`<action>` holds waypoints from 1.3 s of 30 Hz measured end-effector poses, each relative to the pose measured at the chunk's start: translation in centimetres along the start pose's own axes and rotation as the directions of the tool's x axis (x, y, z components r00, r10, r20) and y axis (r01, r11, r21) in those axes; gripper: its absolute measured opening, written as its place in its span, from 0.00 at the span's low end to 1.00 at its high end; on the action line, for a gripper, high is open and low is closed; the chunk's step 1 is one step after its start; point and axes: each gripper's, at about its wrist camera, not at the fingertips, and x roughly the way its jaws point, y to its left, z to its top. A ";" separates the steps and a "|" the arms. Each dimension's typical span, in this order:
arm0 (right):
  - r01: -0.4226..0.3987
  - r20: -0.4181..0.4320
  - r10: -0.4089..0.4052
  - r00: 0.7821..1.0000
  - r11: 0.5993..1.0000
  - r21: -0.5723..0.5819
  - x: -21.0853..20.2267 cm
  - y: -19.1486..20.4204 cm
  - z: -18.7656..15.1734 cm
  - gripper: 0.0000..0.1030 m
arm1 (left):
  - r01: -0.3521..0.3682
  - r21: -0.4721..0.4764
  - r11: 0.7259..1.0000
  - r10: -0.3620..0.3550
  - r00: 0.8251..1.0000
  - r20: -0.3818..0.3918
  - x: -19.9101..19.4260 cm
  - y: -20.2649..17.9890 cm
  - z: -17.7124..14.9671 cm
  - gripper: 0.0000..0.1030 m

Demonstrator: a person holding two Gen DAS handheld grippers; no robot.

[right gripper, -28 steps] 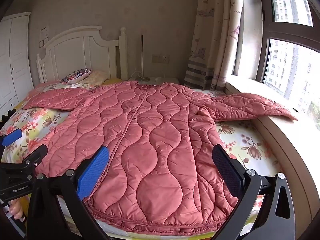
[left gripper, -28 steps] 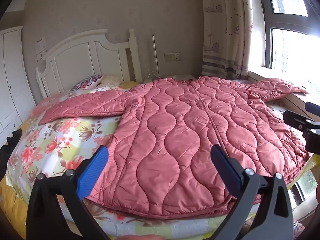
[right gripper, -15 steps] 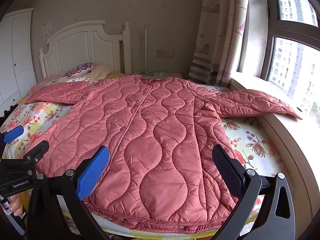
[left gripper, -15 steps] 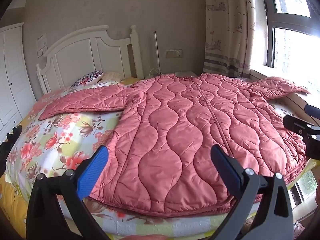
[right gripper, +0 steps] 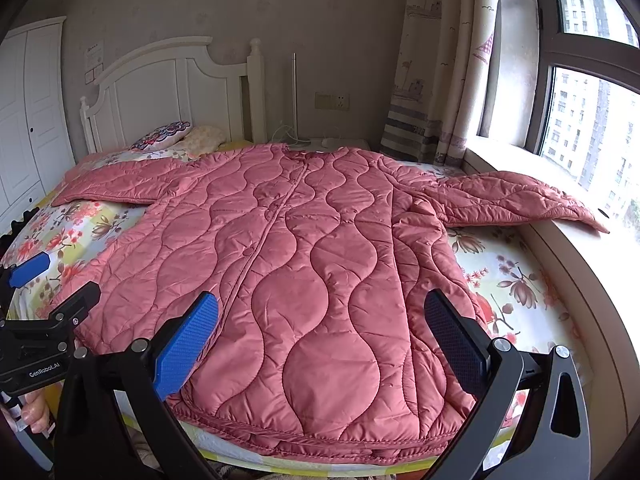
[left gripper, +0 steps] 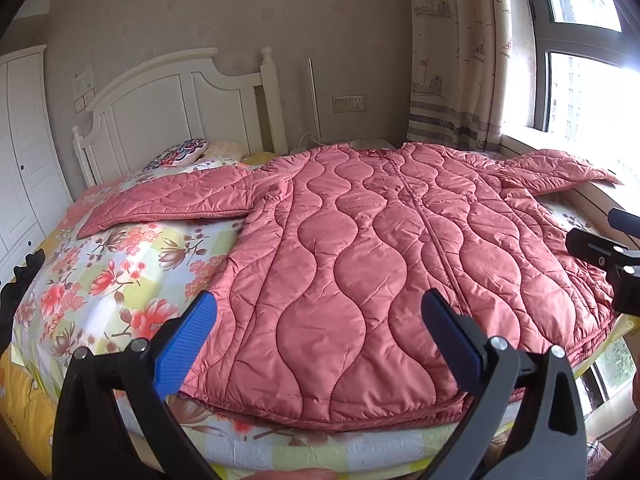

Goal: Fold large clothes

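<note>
Pink quilted padded jacket [left gripper: 384, 280] is lying spread flat, front side up, across the bed with the floral-print sheet [left gripper: 112, 276], its hem reaching the near edge of the mattress. One sleeve [left gripper: 176, 200] is stretching out toward the white wooden headboard [left gripper: 168, 108] side, and the other sleeve [right gripper: 516, 200] is resting over onto the pale window sill [right gripper: 580, 248]. Both tools are hovering above the hem, touching nothing. The left gripper [left gripper: 320, 336] is holding its jaws spread wide with only the jacket's lower left panel showing between them. The right gripper [right gripper: 324, 336] is likewise keeping its jaws wide apart over the lower right panel. A patterned cushion [right gripper: 164, 136] is sitting by the headboard, well apart from the jacket.
</note>
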 end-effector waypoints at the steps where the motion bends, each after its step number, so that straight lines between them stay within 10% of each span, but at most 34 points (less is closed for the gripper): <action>1: 0.000 -0.001 0.000 1.000 1.000 0.000 0.0 0.0 0.0 0.96 | 0.000 -0.001 1.000 0.000 1.000 -0.001 0.0 0.0 0.0 0.98; 39: -0.004 -0.025 0.004 1.000 1.000 0.001 0.5 0.3 -0.7 0.96 | -0.001 -0.003 1.000 0.001 1.000 -0.009 0.1 0.2 -0.3 0.98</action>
